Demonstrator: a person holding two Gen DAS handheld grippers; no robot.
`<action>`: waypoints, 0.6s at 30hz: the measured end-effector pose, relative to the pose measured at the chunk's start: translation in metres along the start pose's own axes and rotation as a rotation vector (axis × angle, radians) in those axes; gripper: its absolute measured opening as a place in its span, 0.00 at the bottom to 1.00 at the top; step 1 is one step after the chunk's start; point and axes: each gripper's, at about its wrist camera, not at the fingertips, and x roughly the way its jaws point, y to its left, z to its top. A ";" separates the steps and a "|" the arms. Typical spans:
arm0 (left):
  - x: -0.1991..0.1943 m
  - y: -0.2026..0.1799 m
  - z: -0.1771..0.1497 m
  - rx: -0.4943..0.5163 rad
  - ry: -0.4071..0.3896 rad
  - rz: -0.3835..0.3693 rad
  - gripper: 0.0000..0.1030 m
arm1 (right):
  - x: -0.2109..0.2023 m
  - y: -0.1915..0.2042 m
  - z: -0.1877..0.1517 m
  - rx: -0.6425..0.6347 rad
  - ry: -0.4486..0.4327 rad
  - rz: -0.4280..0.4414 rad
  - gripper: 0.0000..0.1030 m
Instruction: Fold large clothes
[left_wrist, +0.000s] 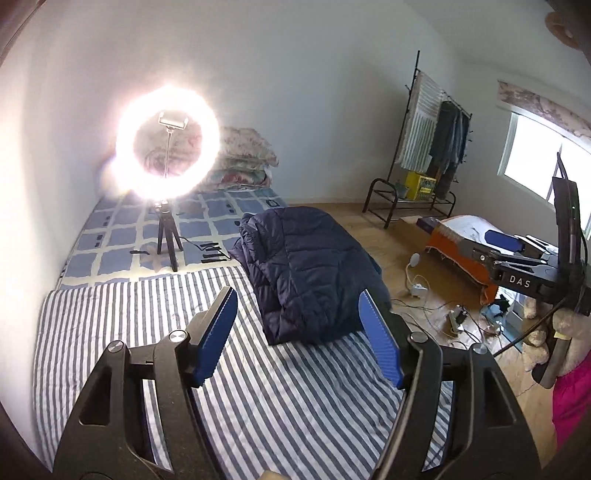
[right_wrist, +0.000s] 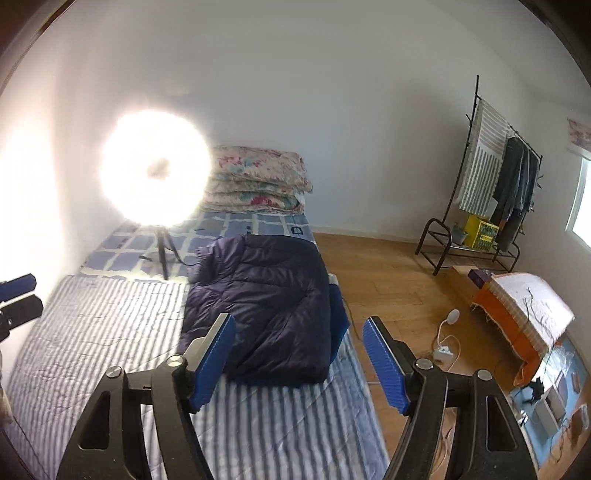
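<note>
A black metal clothes rack (left_wrist: 432, 147) stands against the far wall; a green-and-white striped cloth (left_wrist: 421, 125) and several dark garments (left_wrist: 448, 144) hang from its rail, and a yellow box (left_wrist: 421, 186) sits on its lower shelf. What the box holds cannot be told.

The dark navy quilted puffer jacket (left_wrist: 310, 266) lies folded into a thick oblong bundle on the bed, resting on the blue-and-white striped sheet (left_wrist: 129, 325) and reaching onto the blue checked sheet (left_wrist: 110, 240) beyond it. Relative to the jacket, the glaring ring light on a small black tripod (left_wrist: 168, 147) stands on the checked sheet to its left, a stack of folded floral quilts (right_wrist: 258, 177) lies behind it at the head of the bed, and the wooden floor (right_wrist: 388, 280) runs along its right edge. The jacket's long axis runs along the bed's length, one short end toward the quilts and the other toward the cameras.

The left gripper (left_wrist: 299, 306) hangs over the striped sheet on the near side of the jacket, its blue-padded jaws spread apart with nothing between them. The right gripper (right_wrist: 299, 332) likewise hangs near the jacket's near end, jaws apart and empty.
</note>
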 end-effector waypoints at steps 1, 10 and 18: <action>-0.011 -0.002 -0.004 0.002 -0.007 -0.001 0.73 | -0.010 0.002 -0.004 0.004 -0.007 0.000 0.73; -0.095 -0.031 -0.061 0.068 -0.068 0.014 0.93 | -0.098 0.021 -0.057 0.006 -0.107 0.017 0.83; -0.120 -0.040 -0.100 0.080 -0.060 0.032 0.98 | -0.119 0.030 -0.096 0.024 -0.152 0.010 0.91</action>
